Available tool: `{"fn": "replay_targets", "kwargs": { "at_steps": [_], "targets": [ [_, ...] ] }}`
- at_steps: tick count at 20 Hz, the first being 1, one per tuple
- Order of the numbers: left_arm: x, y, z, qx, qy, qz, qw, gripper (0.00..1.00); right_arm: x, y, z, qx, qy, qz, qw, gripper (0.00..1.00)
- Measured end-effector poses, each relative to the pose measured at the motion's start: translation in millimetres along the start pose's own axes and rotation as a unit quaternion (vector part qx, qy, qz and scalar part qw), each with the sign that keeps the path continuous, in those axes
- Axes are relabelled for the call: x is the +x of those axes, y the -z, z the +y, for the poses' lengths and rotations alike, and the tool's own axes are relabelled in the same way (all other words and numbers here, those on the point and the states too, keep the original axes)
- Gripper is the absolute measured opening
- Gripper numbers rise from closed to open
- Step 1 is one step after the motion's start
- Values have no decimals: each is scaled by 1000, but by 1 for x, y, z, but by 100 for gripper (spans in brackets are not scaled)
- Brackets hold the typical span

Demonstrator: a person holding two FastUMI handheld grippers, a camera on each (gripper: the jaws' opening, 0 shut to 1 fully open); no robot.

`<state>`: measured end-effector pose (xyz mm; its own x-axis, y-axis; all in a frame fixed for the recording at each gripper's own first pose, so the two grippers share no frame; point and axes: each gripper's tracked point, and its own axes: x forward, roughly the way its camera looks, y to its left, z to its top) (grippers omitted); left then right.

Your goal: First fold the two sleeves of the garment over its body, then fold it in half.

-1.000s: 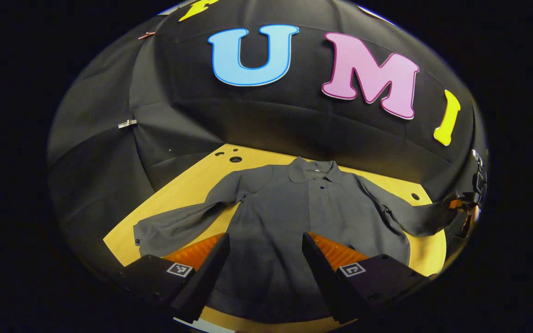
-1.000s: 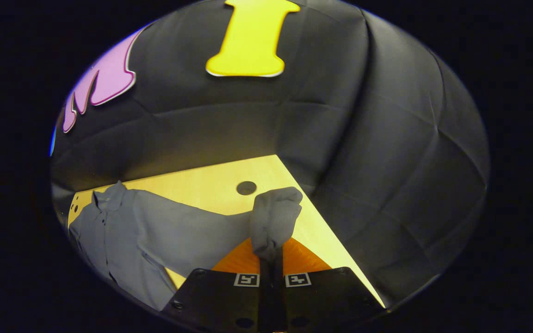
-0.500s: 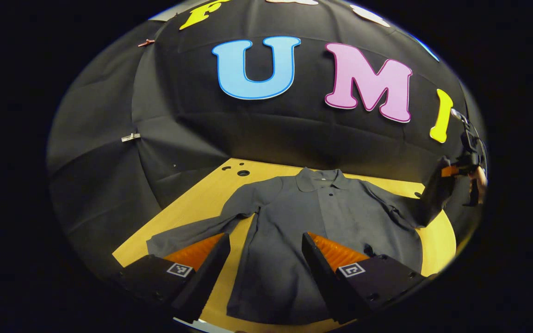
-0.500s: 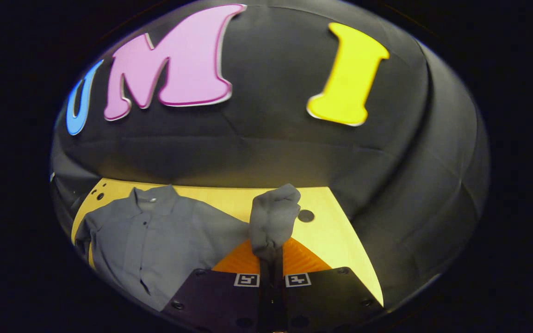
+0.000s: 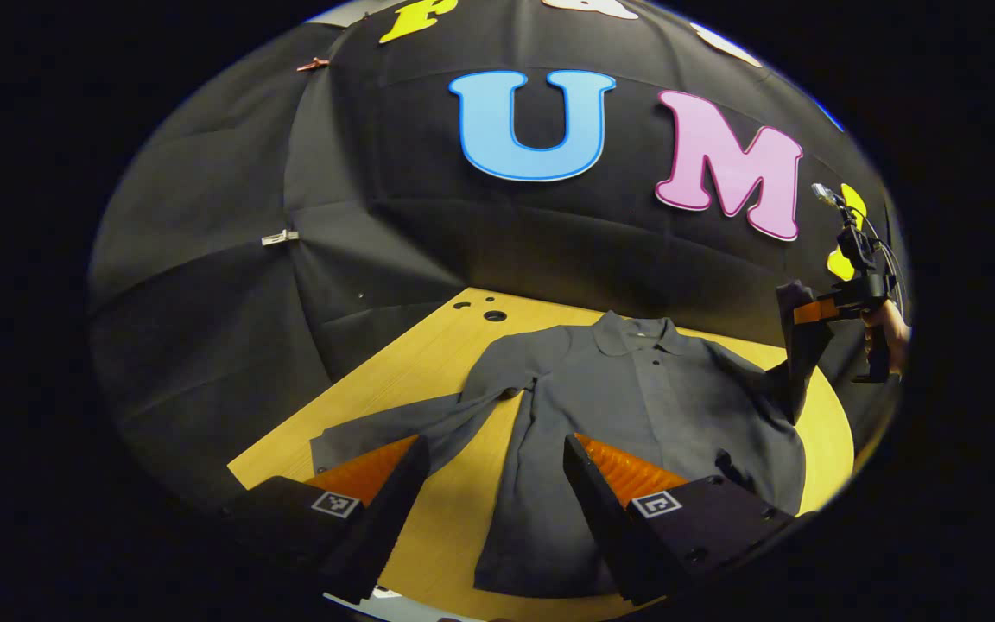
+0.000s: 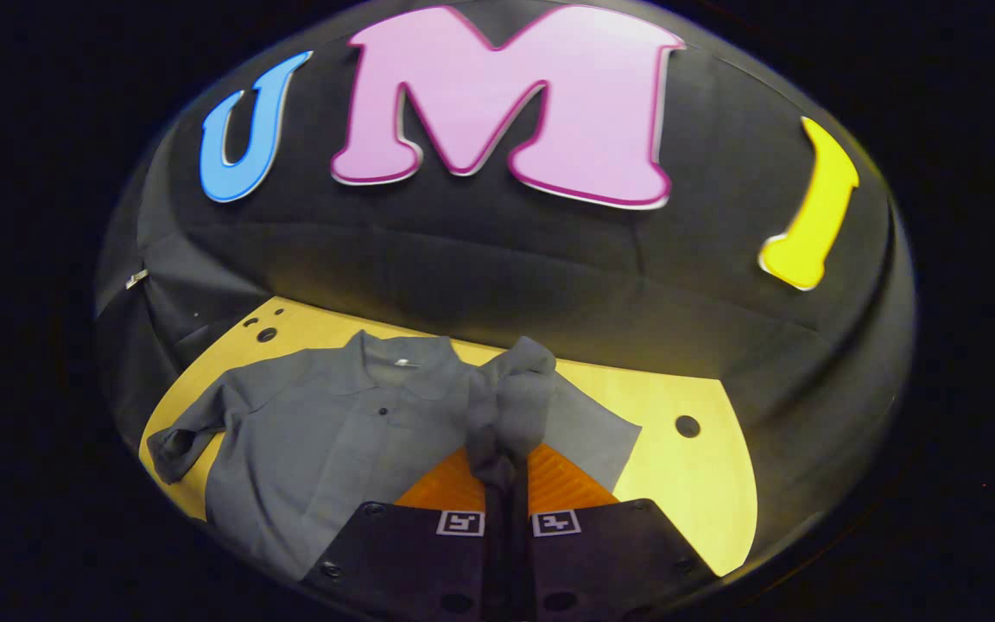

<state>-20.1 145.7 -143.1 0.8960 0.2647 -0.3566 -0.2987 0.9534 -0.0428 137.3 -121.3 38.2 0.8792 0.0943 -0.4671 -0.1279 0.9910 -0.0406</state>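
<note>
A grey long-sleeved shirt (image 5: 636,406) lies flat on the yellow table (image 5: 394,363), collar at the far end. Its left sleeve (image 5: 394,428) stretches out sideways on the wood. In the left gripper view my left gripper (image 5: 493,453) hovers open above the shirt's near hem, nothing between its fingers. Farther right, the right gripper (image 5: 843,298), held by a hand (image 5: 890,328), lifts the other sleeve (image 5: 795,363) off the table. In the right gripper view my right gripper (image 6: 506,473) is shut on that sleeve's cuff (image 6: 510,402), which hangs bunched above the shirt's body (image 6: 333,432).
The table (image 6: 687,492) has a round hole near its far right corner (image 6: 687,425) and small holes at the far left (image 5: 495,315). Black cloth walls close in behind and at both sides. A metal clip (image 5: 280,237) sits on the left wall.
The right gripper has raised the cuff and swung it inward from the table's right edge to above the shirt's body. The left gripper stayed open and drifted a little to the left.
</note>
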Motion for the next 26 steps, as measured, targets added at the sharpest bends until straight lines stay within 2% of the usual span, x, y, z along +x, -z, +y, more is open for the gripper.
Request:
{"fn": "replay_targets", "kwargs": {
  "at_steps": [5, 14, 22, 24, 26],
  "targets": [
    [-2, 12, 30, -17, -22, 17, 999, 98, 27, -20, 80, -16, -47, -4, 999, 5],
    [4, 22, 76, -50, -70, 29, 996, 98, 52, -11, 214, -48, -136, 19, 989, 5],
    [5, 22, 94, -71, -89, 28, 993, 98, 71, 31, 309, -115, -198, 46, 972, 6],
    [7, 24, 101, -73, -97, 31, 992, 98, 74, 44, 326, -125, -207, 56, 969, 8],
    [8, 25, 105, -75, -104, 31, 991, 96, 79, 55, 341, -129, -217, 67, 965, 16]
  ]
}}
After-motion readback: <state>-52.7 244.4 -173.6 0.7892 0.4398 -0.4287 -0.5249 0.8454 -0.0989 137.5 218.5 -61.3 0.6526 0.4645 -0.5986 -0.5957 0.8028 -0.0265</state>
